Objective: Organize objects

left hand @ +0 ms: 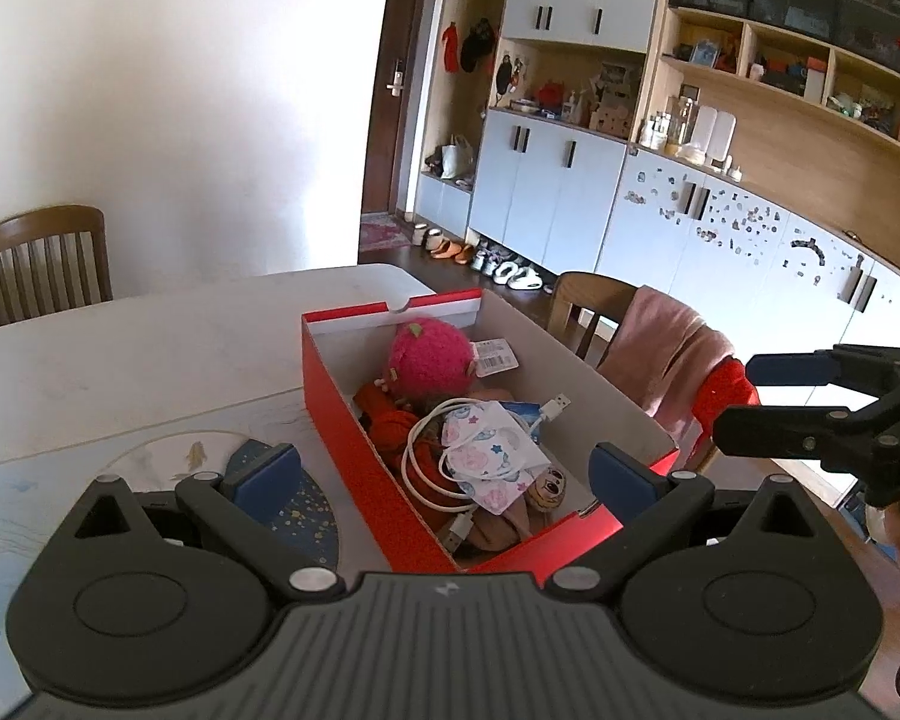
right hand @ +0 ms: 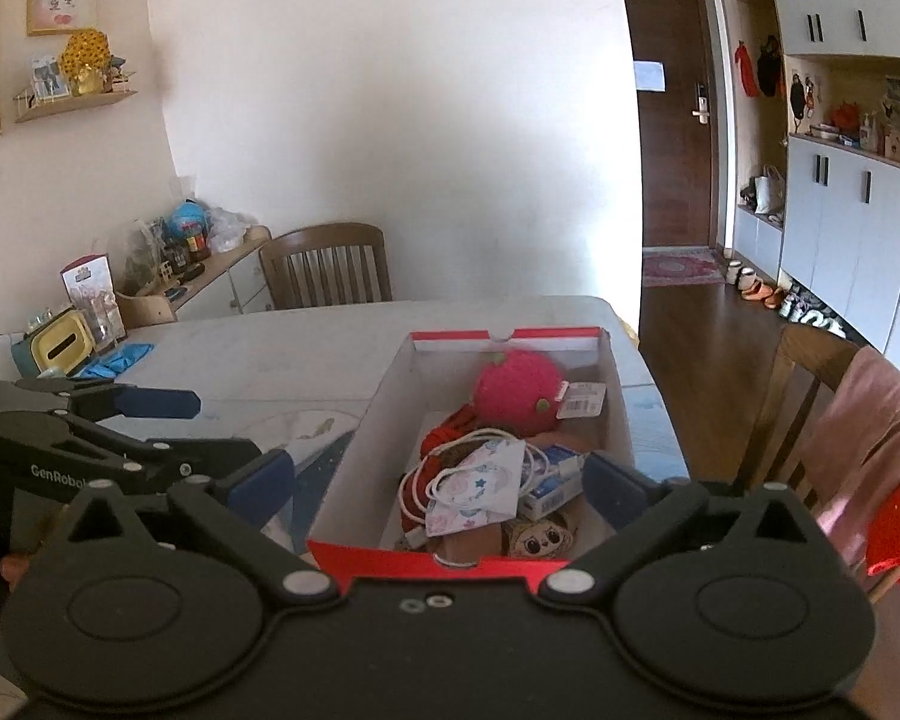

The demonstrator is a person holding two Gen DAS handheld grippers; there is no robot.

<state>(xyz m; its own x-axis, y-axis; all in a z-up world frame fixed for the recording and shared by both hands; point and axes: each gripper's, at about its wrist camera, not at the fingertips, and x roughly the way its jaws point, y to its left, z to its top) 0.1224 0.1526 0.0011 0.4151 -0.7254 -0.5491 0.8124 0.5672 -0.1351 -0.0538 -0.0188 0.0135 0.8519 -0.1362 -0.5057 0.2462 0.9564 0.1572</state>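
Red cardboard box (left hand: 354, 420) looked light but flexible, best gripped by its near rim, while both grippers' jaws stood wide and empty.

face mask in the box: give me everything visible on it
The mask is white, soft-looking fabric printed with pink and blue shapes and stars, with white ear loops. It lies crumpled and folded atop the pile in the red box, over the coiled white cable, near the box's close end. Neither tool touches it.

Wooden chair (right hand: 327, 264) behind table (left hand: 120, 348); pink cloth (left hand: 666, 354) draped over second chair (right side); shoes (left hand: 510, 270) by cabinets (left hand: 546, 204).
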